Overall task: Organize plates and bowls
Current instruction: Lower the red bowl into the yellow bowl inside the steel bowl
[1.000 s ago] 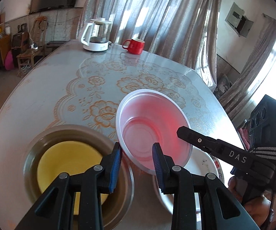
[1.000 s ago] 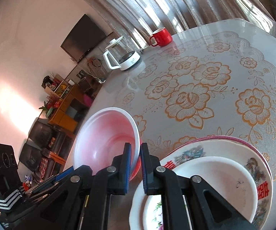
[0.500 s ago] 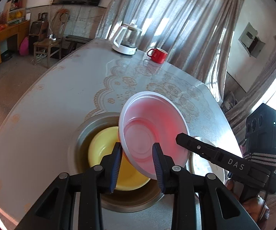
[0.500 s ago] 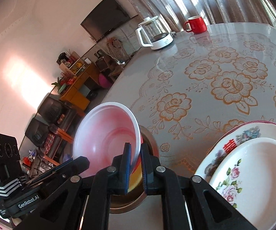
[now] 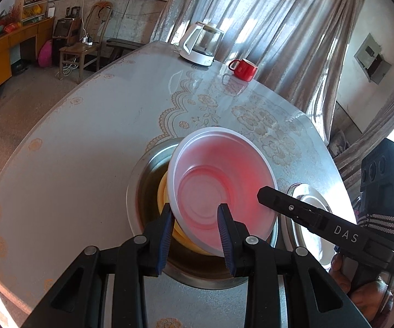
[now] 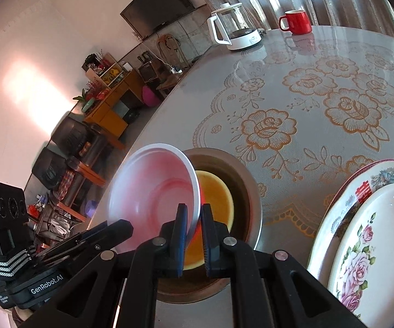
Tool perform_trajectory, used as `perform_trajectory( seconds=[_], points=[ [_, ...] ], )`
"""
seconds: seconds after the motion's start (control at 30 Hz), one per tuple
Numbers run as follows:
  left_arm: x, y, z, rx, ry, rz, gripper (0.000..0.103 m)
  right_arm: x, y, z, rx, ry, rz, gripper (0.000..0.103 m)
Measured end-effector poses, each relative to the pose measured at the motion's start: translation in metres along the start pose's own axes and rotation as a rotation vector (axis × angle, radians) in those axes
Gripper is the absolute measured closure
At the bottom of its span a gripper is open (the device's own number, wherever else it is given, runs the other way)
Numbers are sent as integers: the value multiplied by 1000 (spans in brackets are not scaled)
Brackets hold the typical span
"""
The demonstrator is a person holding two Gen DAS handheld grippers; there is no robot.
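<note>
Left wrist view
- Left tongs (image 5: pixel 195 228): jaws part-way apart, straddling the near rim of the pink bowl (image 5: pixel 221 186); whether the pads press the rim cannot be told here.
- Pink bowl: tilted, near edge low, mouth facing the camera. It hangs directly over the yellow bowl (image 5: pixel 167 205), which sits inside the metal basin (image 5: pixel 139 191) on the bench (image 5: pixel 87 142).
- Right tongs (image 5: pixel 262 192): reach in from the right, tips at the bowl's right rim.
- Further right, a white plate (image 5: pixel 310 205), well clear of the basin.

Right wrist view
- Right tongs (image 6: pixel 194 220): jaws together, clamped on the thin rim of the pink bowl (image 6: pixel 153 191), one pad inside and one outside.
- Pink bowl: stands steeply on edge, left of and above the yellow bowl (image 6: pixel 216 196); the metal basin (image 6: pixel 249 180) rings it.
- Left tongs (image 6: pixel 123 227): at the bowl's lower left rim.
- Flowered plates (image 6: pixel 361 232): stacked at right, apart from the basin.

Governing relation: the nesting target lies straight below and slightly right of the held bowl. Judgement: the bowl wants levelling, then lowering. The right tongs carry the sure grip.
</note>
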State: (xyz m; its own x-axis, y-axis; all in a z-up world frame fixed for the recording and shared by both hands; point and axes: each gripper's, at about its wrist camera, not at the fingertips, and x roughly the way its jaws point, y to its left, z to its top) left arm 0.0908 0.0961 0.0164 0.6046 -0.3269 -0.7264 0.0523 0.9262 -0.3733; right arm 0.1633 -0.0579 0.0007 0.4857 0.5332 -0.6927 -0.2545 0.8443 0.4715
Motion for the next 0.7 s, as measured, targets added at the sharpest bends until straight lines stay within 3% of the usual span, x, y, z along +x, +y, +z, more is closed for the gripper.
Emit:
perform_trajectory(
  seconds=[0.7],
  points=[
    [10,8,-6,-3,16,57,71,9,0,-11,-25,32,-72,89]
  ],
)
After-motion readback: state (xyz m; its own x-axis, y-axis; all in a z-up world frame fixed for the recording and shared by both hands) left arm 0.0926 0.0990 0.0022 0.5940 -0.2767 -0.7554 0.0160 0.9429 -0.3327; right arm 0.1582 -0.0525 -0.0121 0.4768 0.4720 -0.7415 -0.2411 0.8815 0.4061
